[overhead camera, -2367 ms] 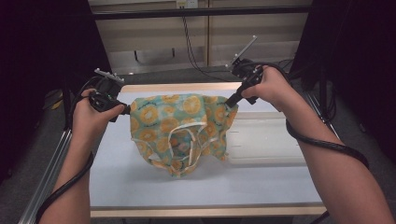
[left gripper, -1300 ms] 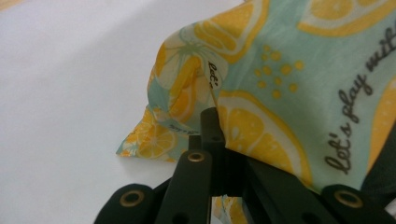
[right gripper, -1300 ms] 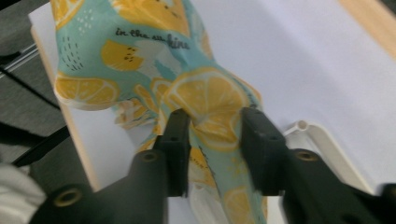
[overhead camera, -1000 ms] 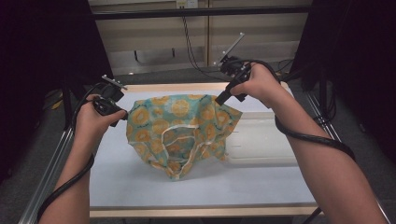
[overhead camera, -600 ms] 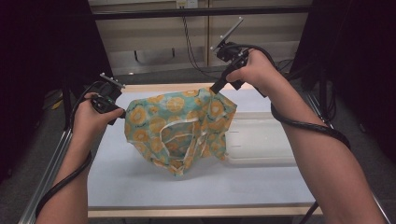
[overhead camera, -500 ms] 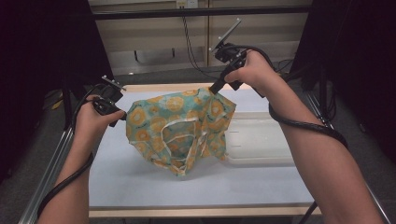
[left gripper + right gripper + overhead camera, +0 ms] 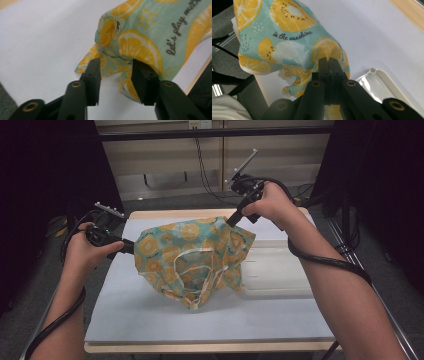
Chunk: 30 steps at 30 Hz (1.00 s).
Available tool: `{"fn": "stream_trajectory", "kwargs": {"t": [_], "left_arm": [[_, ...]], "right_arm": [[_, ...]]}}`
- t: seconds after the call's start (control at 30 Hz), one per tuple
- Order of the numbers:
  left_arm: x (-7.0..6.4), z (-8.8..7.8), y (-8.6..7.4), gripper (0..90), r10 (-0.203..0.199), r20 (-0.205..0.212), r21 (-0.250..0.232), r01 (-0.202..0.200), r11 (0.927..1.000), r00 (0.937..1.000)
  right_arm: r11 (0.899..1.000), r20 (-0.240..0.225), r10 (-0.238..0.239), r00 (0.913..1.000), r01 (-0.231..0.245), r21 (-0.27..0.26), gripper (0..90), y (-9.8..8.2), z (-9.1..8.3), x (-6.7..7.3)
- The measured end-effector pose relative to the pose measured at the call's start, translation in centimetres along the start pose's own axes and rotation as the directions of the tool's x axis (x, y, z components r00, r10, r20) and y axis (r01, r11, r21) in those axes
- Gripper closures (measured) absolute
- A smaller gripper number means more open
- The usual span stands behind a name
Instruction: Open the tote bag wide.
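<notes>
White tray (image 7: 280, 272) sits at table's (image 7: 210, 330) right, partly under teal lemon-print cloth (image 7: 192, 257). Right gripper (image 7: 329, 61) pinches cloth's far corner; left gripper (image 7: 115, 72) jaws just opened, cloth edge loose btwn them.

Cloth bag (image 7: 192, 257): thin woven fabric, matt, soft & crumpled, printed w/ yellow citrus slices on teal, pale cream trim at edges. Tabletop (image 7: 150, 317): smooth matt white sheet, paper- or laminate-like, over light wood showing at the rim. Tray (image 7: 280, 270): white plastic, slightly glossy, catches glare. Left gripper (image 7: 116, 72) & right gripper (image 7: 328, 62): jaws of matt black plastic, faintly grainy, w/ brass-coloured metal inserts at the screw holes. Cables: black rubbery sheath, dull sheen.
</notes>
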<state>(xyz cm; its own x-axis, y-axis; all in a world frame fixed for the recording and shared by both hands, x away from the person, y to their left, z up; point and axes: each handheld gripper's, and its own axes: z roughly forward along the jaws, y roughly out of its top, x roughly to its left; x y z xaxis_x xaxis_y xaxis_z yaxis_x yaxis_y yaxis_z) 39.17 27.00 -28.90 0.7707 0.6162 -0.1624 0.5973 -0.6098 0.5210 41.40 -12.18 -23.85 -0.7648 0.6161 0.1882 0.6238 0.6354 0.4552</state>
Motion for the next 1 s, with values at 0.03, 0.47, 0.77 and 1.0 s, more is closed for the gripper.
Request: {"fn": "stream_trajectory", "kwargs": {"t": [0.03,0.47,0.77,1.0], "left_arm": [[-0.2,-0.1,0.0,52.9,0.0,-0.011,-0.007,-0.001,1.0,0.9999],[-1.4,-2.0,0.1,36.9,0.052,-0.047,0.032,-0.05,0.9982,0.9975],[-3.1,-2.7,1.5,27.2,0.113,-0.055,-0.019,-0.114,0.9933,0.9921],[-4.4,-1.0,3.6,29.1,0.167,-0.011,-0.048,-0.167,0.9847,0.9859]], "right_arm": [[1.0,0.004,-0.002,1.0,0.002,0.006,90.0,-0.1,0.1,0.0],[1.0,0.006,0.009,0.9999,-0.009,-0.005,90.0,-0.8,0.0,0.1],[1.0,0.007,0.006,1.0,-0.006,-0.011,90.0,-0.9,0.2,0.0],[1.0,0.004,0.01,0.9999,-0.01,-0.011,90.0,-0.8,0.5,0.1]]}}
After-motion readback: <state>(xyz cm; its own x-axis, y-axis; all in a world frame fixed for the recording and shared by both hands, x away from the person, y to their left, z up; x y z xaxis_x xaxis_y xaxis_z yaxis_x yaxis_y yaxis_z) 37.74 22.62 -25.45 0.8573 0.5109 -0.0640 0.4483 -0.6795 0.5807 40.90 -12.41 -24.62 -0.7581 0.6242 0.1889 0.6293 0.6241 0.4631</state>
